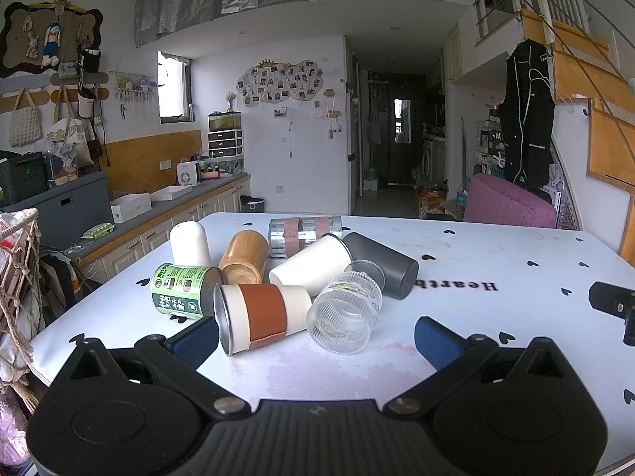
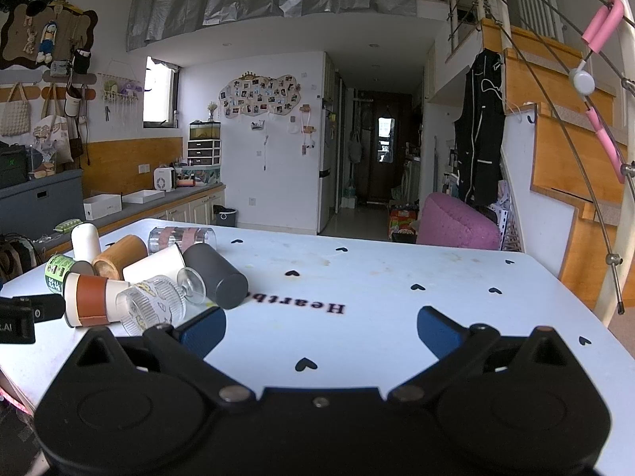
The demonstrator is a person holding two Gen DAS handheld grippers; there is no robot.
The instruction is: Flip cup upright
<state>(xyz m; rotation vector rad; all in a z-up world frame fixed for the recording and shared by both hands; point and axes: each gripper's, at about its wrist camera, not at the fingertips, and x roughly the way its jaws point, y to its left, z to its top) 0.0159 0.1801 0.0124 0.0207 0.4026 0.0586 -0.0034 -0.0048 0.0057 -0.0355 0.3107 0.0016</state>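
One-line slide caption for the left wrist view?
Open left tongs face toppled cups, nearest a brown-sleeved cup and ribbed glass.

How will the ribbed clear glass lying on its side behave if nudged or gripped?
The ribbed glass lies on its side, so a nudge would probably roll it. It rests against the brown-banded cup, which may block rolling that way. Being glass, it is likely rigid, breakable and somewhat slippery.

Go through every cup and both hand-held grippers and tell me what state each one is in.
white rounded cup: standing mouth down
bamboo cup: on its side
green-label can: on its side
brown-sleeve cup: on its side
ribbed glass: on its side
cream cup: on its side
dark grey cup: on its side
clear banded cup: on its side
left hand-held gripper: open, empty
right hand-held gripper: open, empty
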